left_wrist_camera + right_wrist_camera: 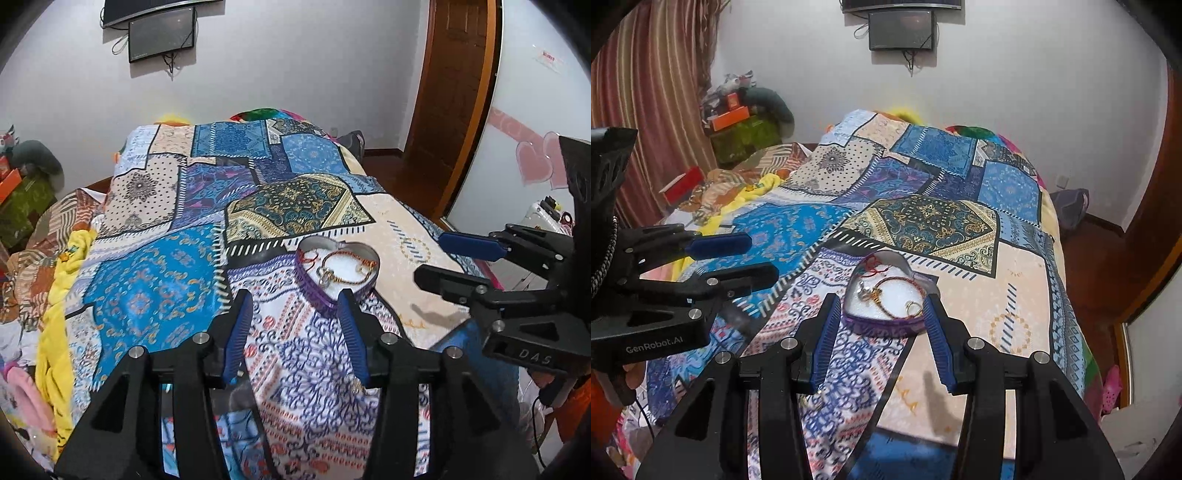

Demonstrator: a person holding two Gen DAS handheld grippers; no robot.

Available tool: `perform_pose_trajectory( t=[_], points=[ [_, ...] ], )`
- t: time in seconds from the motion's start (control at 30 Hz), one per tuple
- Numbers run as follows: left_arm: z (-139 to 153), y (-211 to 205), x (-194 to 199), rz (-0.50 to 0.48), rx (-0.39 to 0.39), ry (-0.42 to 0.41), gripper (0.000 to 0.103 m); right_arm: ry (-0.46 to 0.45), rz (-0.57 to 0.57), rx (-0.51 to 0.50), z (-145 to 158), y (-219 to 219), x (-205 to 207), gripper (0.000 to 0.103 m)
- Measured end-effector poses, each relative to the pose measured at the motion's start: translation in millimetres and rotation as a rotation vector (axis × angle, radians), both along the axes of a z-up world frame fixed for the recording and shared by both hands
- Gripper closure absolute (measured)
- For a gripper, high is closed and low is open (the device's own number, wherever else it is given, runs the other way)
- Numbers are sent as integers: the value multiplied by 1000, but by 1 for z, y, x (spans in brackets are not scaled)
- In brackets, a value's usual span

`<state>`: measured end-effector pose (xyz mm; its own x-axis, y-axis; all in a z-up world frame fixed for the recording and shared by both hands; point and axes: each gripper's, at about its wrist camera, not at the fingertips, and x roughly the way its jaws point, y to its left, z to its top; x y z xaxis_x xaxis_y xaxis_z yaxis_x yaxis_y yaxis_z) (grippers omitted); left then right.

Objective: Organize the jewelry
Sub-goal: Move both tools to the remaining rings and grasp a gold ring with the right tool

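A purple heart-shaped tin (320, 299) (886, 326) with a white lining sits on the patterned bed cover. Inside lie a gold bracelet (347, 267) (886, 302), a red thread piece (306, 256) (873, 271) and small rings (913, 306). My left gripper (295, 304) is open and empty, just short of the tin's near point. My right gripper (881, 306) is open and empty, its fingers either side of the tin's near edge. It also shows in the left wrist view (430, 258), to the right of the tin. A small chain piece (357, 386) lies by my left gripper's right finger.
The patchwork bed cover (166, 280) (997, 295) fills both views. A yellow cloth (59, 314) and clutter lie along the left bed side. A wooden door (454, 92) and mirror stand right. Boxes (735, 110) are stacked at the far left wall.
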<state>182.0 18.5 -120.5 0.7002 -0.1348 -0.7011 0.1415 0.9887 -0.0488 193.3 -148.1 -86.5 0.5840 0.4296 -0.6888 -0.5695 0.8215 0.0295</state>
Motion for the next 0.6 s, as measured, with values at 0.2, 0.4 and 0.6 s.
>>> perform_pose_trajectory(
  t=[0.2, 0.4, 0.6],
  points=[
    [-6, 9, -19, 15, 10, 16, 56, 18, 9, -9, -8, 3, -15, 60],
    [-19, 15, -32, 28, 23, 42, 56, 93, 34, -39, -34, 12, -23, 60],
    [-39, 20, -36, 36, 23, 93, 56, 178, 77, -86, -65, 26, -30, 60]
  ],
)
